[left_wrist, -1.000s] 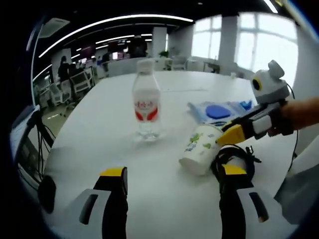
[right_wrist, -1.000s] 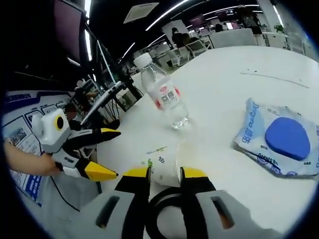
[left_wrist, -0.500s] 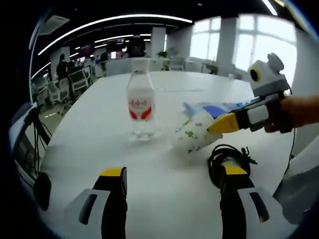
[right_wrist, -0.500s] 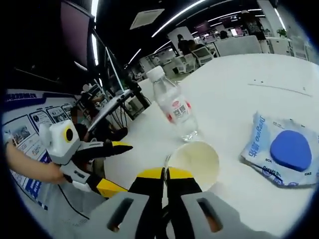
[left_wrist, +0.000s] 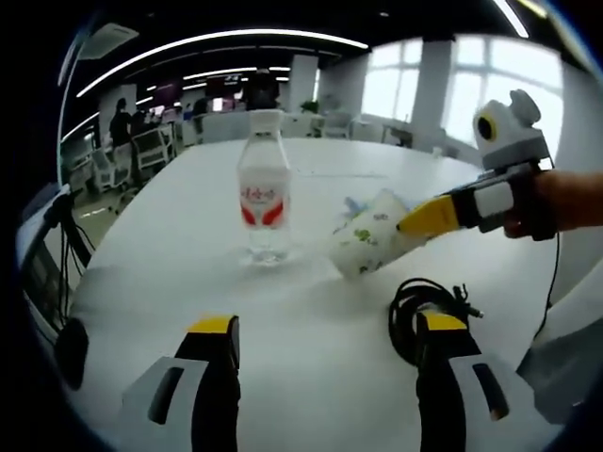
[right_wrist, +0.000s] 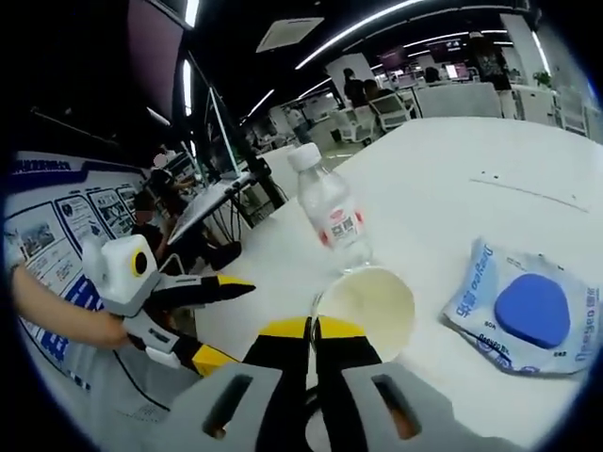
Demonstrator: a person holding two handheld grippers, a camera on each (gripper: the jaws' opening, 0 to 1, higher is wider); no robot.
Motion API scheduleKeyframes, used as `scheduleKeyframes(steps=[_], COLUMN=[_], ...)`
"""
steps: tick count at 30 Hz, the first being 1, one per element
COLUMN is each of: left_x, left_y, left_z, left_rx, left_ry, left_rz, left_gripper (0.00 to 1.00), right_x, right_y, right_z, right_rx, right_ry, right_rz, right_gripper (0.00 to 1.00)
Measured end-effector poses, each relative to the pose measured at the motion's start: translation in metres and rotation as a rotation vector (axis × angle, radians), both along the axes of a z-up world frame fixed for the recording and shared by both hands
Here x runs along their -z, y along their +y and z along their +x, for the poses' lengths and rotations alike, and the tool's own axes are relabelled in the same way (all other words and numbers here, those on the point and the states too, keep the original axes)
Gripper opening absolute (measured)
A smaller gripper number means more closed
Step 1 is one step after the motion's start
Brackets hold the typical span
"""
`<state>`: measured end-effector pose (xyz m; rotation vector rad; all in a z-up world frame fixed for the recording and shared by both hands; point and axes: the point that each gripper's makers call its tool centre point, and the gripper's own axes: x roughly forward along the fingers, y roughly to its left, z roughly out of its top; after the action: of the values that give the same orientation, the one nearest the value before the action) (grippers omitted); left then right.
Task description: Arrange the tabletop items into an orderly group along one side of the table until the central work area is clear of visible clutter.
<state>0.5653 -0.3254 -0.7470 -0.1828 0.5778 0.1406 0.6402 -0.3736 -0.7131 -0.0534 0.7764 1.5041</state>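
A white paper cup (left_wrist: 369,245) with green print hangs tilted above the white table (left_wrist: 311,377), held by its rim in my right gripper (left_wrist: 415,222), which reaches in from the right. In the right gripper view the cup (right_wrist: 369,303) shows its open mouth, with my right gripper (right_wrist: 313,327) shut on its near rim. A clear water bottle (left_wrist: 263,191) with a red label stands upright at mid table, also seen as the bottle (right_wrist: 332,209) beyond the cup. My left gripper (left_wrist: 325,325) is open low over the table, and appears as the left gripper (right_wrist: 212,320) in the right gripper view.
A coiled black cable (left_wrist: 420,306) lies beside my left gripper's right jaw. A blue wet-wipe pack (right_wrist: 523,309) lies flat to the right of the cup. Office chairs and desks stand beyond the table's far edge, and a person's hand (left_wrist: 565,200) holds the right gripper.
The right gripper shut on the cup's rim and lifted the cup from its side off the table, a little higher than half a second ago. The left gripper stayed open.
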Motion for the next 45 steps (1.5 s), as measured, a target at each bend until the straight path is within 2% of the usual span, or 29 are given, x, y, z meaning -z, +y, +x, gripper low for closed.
scheduleKeyframes(steps=[7, 12, 18, 22, 34, 38, 42, 45], left_x=[0.005, 0.008, 0.008, 0.008, 0.015, 0.012, 0.008, 0.006], left_y=[-0.006, -0.008, -0.007, -0.004, 0.002, 0.005, 0.006, 0.006], left_z=[-0.001, -0.003, -0.005, -0.008, -0.021, -0.019, -0.016, -0.012], left_rx=[0.018, 0.016, 0.024, 0.012, 0.001, -0.011, -0.004, -0.002], left_ry=[0.009, 0.013, 0.007, 0.009, 0.015, 0.001, -0.011, -0.031], left_rz=[-0.002, -0.007, 0.006, 0.005, 0.011, 0.003, 0.005, -0.007], left_gripper=[0.73, 0.72, 0.72, 0.72, 0.74, 0.75, 0.76, 0.78], right_x=[-0.003, -0.003, -0.003, -0.002, -0.015, -0.017, -0.017, -0.014], right_y=[0.0, 0.003, 0.007, 0.011, 0.025, 0.027, 0.027, 0.026], right_z=[0.009, 0.007, 0.01, 0.02, 0.059, 0.068, 0.078, 0.083], right_rx=[-0.002, -0.036, -0.05, -0.066, -0.049, -0.044, -0.047, -0.037], right_ry=[-0.028, -0.061, -0.073, -0.106, -0.134, -0.124, -0.138, -0.114], right_rz=[-0.028, -0.048, -0.063, -0.09, -0.122, -0.132, -0.159, -0.197], right_gripper=[0.0, 0.0, 0.0, 0.0, 0.0, 0.0, 0.0, 0.0])
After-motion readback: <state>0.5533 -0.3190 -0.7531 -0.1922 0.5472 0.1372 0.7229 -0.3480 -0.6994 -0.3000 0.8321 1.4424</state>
